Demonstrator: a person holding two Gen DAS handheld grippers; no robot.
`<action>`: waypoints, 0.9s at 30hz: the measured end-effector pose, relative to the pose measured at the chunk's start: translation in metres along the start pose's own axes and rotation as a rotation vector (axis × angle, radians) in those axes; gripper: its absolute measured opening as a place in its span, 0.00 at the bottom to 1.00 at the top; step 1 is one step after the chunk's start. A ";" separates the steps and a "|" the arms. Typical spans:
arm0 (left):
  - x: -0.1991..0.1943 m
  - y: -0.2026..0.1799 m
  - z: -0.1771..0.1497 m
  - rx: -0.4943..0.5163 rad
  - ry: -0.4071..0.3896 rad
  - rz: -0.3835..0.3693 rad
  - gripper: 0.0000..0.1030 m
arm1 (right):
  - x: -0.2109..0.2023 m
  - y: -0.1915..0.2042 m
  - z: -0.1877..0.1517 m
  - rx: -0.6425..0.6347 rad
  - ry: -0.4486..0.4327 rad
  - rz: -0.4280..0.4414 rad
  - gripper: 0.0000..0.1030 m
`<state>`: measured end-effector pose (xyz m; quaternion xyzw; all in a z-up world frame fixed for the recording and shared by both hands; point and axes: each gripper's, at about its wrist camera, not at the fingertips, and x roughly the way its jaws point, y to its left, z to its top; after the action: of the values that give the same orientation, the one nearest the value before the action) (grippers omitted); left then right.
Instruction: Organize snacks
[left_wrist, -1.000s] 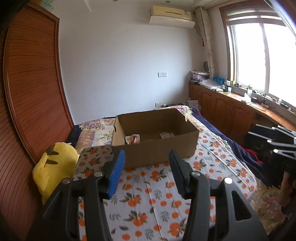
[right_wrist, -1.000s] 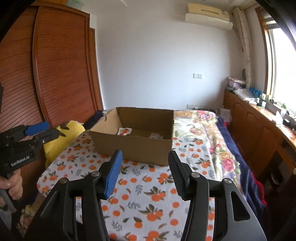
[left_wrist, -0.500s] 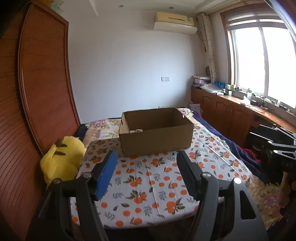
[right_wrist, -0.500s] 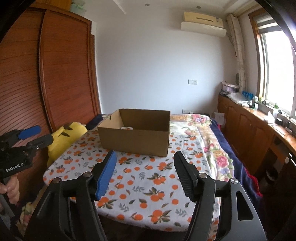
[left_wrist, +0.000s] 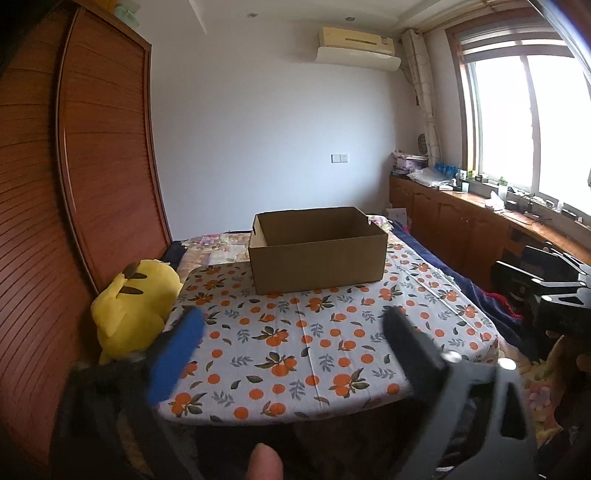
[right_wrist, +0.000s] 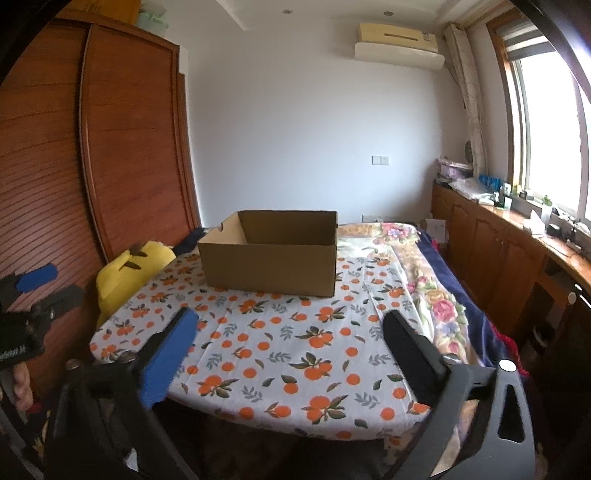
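Box (left_wrist: 317, 254) of brown cardboard sits well ahead of both tongs, on the cloth (left_wrist: 295, 343) printed with oranges. Left tongs (left_wrist: 291, 325) are spreading wide, nothing between the jaws; right tongs (right_wrist: 288, 325) likewise, empty. A yellow plush toy (left_wrist: 133, 306) lies beyond the left tongs' blue pad.

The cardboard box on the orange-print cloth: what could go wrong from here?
1. The cardboard box hides its inside from both views, so whether the snacks are sorted cannot be checked.
2. The left gripper and right gripper are empty, jaws opening, and close together; they might bump.
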<state>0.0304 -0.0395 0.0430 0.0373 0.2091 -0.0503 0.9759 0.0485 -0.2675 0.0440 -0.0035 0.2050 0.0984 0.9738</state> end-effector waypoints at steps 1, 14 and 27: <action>-0.001 0.000 -0.002 0.000 -0.004 0.002 0.99 | 0.000 0.001 -0.001 -0.004 0.000 -0.003 1.00; -0.002 -0.001 -0.019 -0.007 0.016 0.035 1.00 | -0.005 0.008 -0.022 -0.014 0.005 -0.036 1.00; -0.002 0.004 -0.035 -0.021 0.023 0.079 1.00 | 0.000 0.008 -0.038 0.008 0.030 -0.056 1.00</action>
<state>0.0145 -0.0319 0.0121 0.0361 0.2193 -0.0091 0.9750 0.0321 -0.2609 0.0094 -0.0067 0.2197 0.0703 0.9730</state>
